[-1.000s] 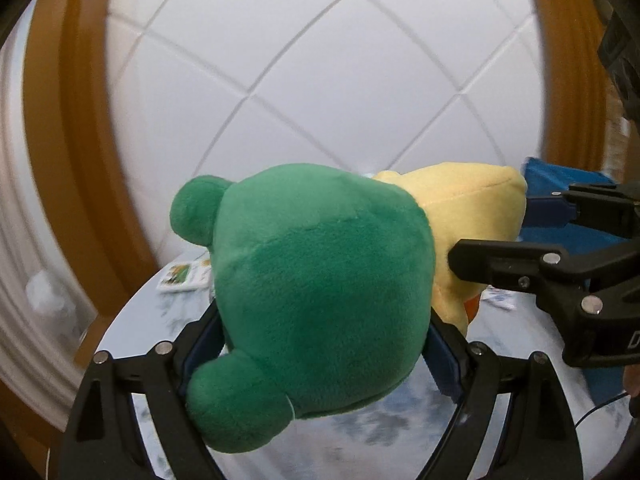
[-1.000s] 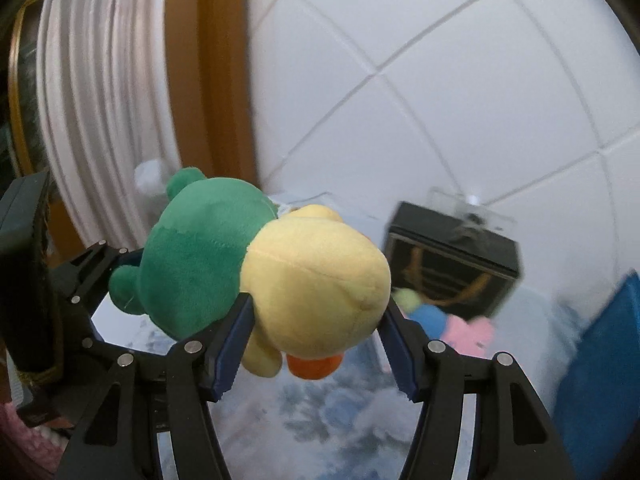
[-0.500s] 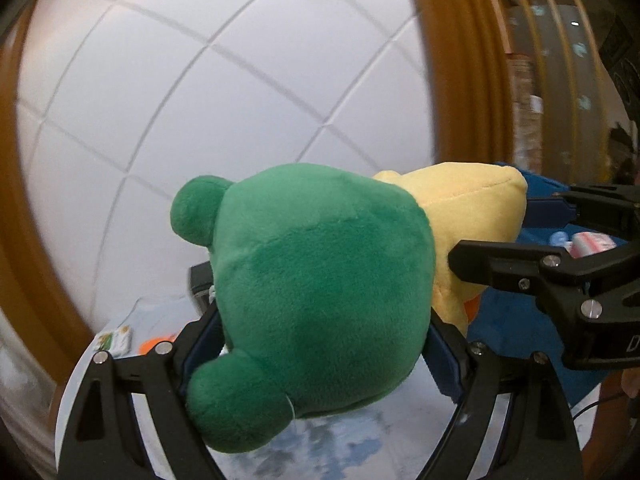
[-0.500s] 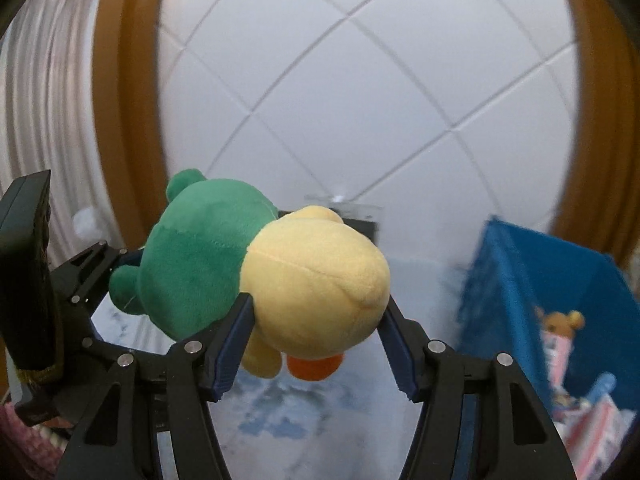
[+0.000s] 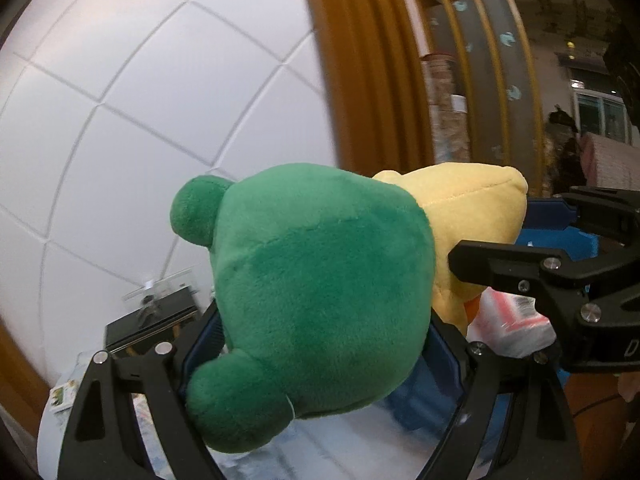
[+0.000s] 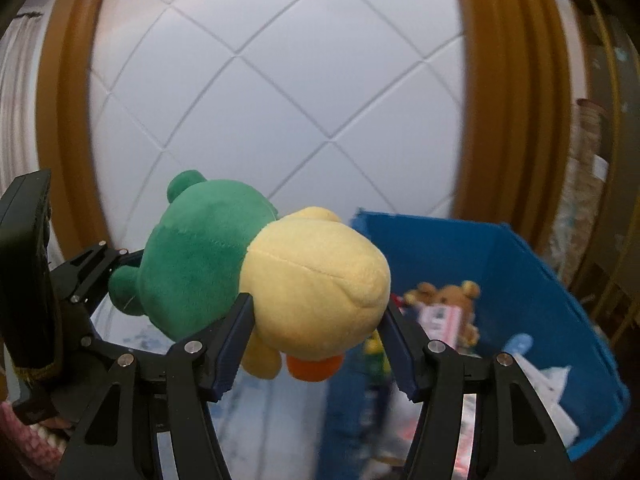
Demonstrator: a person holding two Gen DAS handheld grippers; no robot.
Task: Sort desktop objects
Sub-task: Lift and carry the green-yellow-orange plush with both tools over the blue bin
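A green-and-yellow plush toy (image 5: 320,292) was held in the air between the two grippers, above the marbled tabletop (image 5: 340,452). In the left wrist view, the left gripper (image 5: 324,344) was clamped on the green end of the toy, its blue-padded fingers (image 5: 208,332) pressed into the fabric on both sides. Two rounded green nubs were seen at the near-left and upper-left of that green part. In the right wrist view, the right gripper (image 6: 316,324) was clamped on the yellow end, the pads sunk into the plush, and an orange patch (image 6: 314,368) was seen on the toy's underside, with a small yellow limb beside it.

To the right of the toy, a blue bin (image 6: 532,280) stood open on the table. Inside it a brown teddy bear (image 6: 448,296) was seen against the far wall, with a pink-and-white package (image 6: 444,320) in front of it, and other items that were too blurred to be named. The toy was held just left of the bin's near-left corner, not over its opening as far as could be told.

At the far left of the table, in the left wrist view, a black box with a clear lid (image 5: 156,316) was seen, and a small printed card (image 5: 60,398) lay near the left edge. A white quilted wall panel (image 6: 280,92) framed in brown wood was seen behind everything.
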